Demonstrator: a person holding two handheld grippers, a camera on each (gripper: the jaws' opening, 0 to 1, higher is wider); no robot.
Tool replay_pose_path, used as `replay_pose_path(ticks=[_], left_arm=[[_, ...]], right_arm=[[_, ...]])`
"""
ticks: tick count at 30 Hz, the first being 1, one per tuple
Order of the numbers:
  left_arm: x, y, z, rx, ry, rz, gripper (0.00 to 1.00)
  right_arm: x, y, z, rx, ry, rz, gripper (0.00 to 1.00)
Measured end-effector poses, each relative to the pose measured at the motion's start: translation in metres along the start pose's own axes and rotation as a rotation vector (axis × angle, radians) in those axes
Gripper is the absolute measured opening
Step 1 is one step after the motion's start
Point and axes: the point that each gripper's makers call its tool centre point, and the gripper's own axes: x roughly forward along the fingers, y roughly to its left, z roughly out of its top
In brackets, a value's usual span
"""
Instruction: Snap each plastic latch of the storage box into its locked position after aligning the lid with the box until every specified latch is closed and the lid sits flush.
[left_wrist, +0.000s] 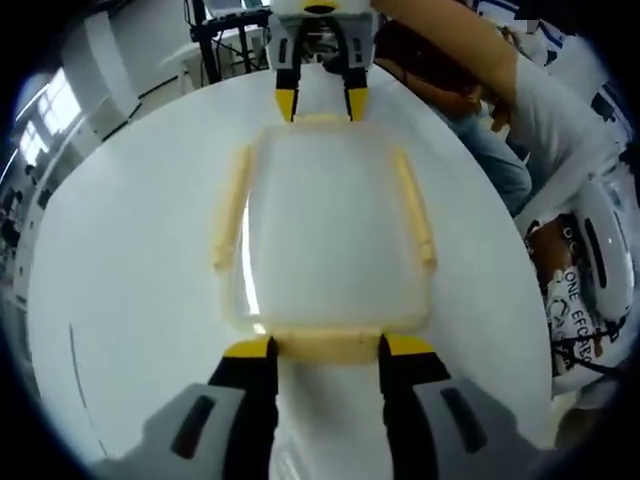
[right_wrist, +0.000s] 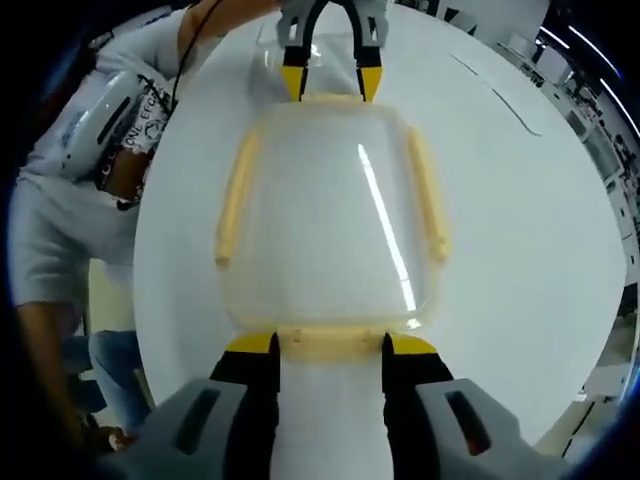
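A clear storage box with its lid (left_wrist: 325, 230) on rests on a round white table (left_wrist: 120, 280). Pale yellow latches run along all its sides. My left gripper (left_wrist: 329, 347) is open, its yellow tips flanking the near end latch (left_wrist: 325, 346). Across the box, my right gripper (left_wrist: 320, 103) stands open at the far end latch (left_wrist: 322, 118). In the right gripper view the same box lid (right_wrist: 330, 220) lies ahead. My right gripper (right_wrist: 330, 344) straddles its near latch (right_wrist: 330, 343), with the left gripper (right_wrist: 330, 82) opposite. Side latches (left_wrist: 232, 205) (left_wrist: 415, 205) lie along the long edges.
A person in a white shirt (left_wrist: 560, 130) and jeans is at the table's edge, also seen as a person (right_wrist: 70, 200) in the right gripper view. Black-framed equipment (left_wrist: 225, 30) stands beyond the table. White tabletop (right_wrist: 520, 230) surrounds the box.
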Motion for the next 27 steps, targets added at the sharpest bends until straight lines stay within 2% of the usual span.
replay_pose_path(ticks=[3, 11, 17, 21, 27], left_arm=[[-0.004, -0.004, 0.001, 0.005, 0.014, -0.005, 0.39], [-0.029, -0.005, 0.013, 0.027, -0.008, 0.016, 0.39], [-0.048, -0.011, 0.019, 0.038, -0.027, 0.02, 0.39], [-0.059, -0.013, 0.018, 0.037, -0.034, 0.023, 0.39], [-0.083, -0.014, 0.007, 0.028, -0.032, 0.046, 0.39]], right_arm=[[-0.009, 0.002, 0.003, -0.005, 0.001, 0.002, 0.39], [-0.033, 0.004, 0.009, -0.01, -0.02, -0.043, 0.39], [-0.047, 0.01, 0.017, -0.015, -0.02, -0.049, 0.39], [-0.053, 0.013, 0.025, -0.02, -0.031, -0.051, 0.39], [-0.063, 0.01, 0.048, -0.048, -0.062, -0.068, 0.39]])
